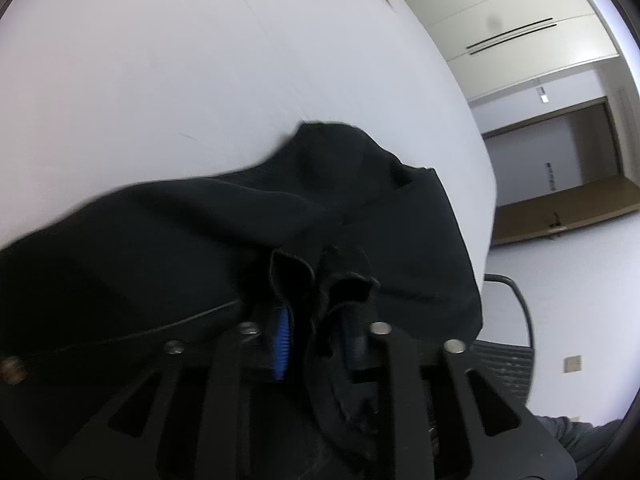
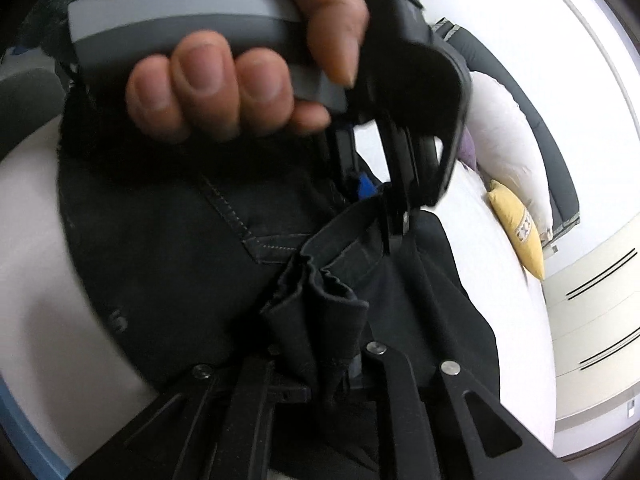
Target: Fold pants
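Pants [image 1: 224,240]: one dark pair, lying bunched on the white bed [image 1: 200,60]; a stitched pocket seam and a rivet show in the right wrist view.
Left gripper [image 1: 316,340]: jaws narrowly parted, with a gathered fold of the pants' edge standing between them; blue pads [image 1: 282,344] flank the cloth, and whether they press on it cannot be told.
Right gripper [image 2: 316,344]: jaws nearly closed, with a pleated wad of the pants' hem pinched between them, the cloth rising out of the gap.
Relation of grippers: the left gripper appears in the right wrist view just beyond the right one's fingers, both at the same edge of the garment.
Hand [image 2: 240,80]: one in view, wrapped round the grey handle of the left gripper.
Pillows: one yellow [image 2: 520,228] and one white [image 2: 508,140], at the far side of the bed, well apart from the pants.
Count: one pair of pants, two grippers, two pillows.
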The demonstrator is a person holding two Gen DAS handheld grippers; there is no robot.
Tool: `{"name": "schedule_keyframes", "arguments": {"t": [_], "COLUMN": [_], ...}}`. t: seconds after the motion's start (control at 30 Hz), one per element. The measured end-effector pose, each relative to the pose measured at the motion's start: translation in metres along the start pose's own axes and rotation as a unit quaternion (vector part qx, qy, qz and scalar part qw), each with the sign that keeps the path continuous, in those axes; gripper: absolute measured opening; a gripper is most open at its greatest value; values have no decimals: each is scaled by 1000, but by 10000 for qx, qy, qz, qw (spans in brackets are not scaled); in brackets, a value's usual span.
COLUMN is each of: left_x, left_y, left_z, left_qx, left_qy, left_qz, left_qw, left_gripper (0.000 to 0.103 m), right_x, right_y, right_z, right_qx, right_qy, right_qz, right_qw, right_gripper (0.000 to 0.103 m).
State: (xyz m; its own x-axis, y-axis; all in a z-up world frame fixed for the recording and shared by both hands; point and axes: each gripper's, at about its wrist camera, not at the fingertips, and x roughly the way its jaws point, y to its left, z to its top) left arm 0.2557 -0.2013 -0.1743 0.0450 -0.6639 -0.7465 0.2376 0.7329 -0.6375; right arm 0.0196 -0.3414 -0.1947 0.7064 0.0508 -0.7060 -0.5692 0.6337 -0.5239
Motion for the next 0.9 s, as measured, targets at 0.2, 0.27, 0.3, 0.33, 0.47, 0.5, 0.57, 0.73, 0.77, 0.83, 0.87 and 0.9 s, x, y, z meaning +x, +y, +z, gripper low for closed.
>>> {"name": "schedule_keyframes", "arguments": {"t": [0.2,0.27,0.3,0.33,0.47,0.5,0.57,0.73,0.77,0.83,0.87,0.9], "left_x": [-45,-54,-55,-53,-20,-5,26,57,54,47,44,45], "left_y": [-7,-24,-36,-47,-89,-95,-96,-90,-89,-84,-83,-85], "left_z": [-3,-1,-1,-1,-4,-5,-11,-50,-55,-67,-72,-77], "left_qx": [-70,20,153,263,727,763,722,1018,1070,1004,1008,1059], "left_qy": [-670,-876,-956,-972,-825,-743,-506,-297,-312,-395,-428,-488], "left_qz": [1076,1074,975,828,159,141,219,508,524,503,502,540], "left_qw": [9919,9903,9905,9915,9938,9942,9959,9931,9924,9929,9927,9917], "left_gripper": [43,43,43,47,58,60,60,59,59,59,59,59], "right_x": [-35,-43,-45,-41,-5,4,24,89,89,89,88,87], "right_y": [-27,-48,-64,-83,-163,-188,-223,-252,-251,-258,-262,-267], "right_z": [-11,-16,-20,-26,-61,-76,-102,-172,-177,-182,-182,-183], "right_qx": [297,690,982,1319,3041,3597,4429,5639,5642,5544,5499,5497], "right_qy": [-489,-561,-608,-588,-377,-443,-459,135,58,56,86,46], "right_qz": [915,1303,1405,1450,1855,2039,2356,3260,3328,3493,3579,3686], "right_qw": [9942,9875,9833,9788,9336,9094,8638,7587,7556,7553,7546,7496], "right_gripper": [68,68,68,68,65,65,65,57,54,54,54,56]}}
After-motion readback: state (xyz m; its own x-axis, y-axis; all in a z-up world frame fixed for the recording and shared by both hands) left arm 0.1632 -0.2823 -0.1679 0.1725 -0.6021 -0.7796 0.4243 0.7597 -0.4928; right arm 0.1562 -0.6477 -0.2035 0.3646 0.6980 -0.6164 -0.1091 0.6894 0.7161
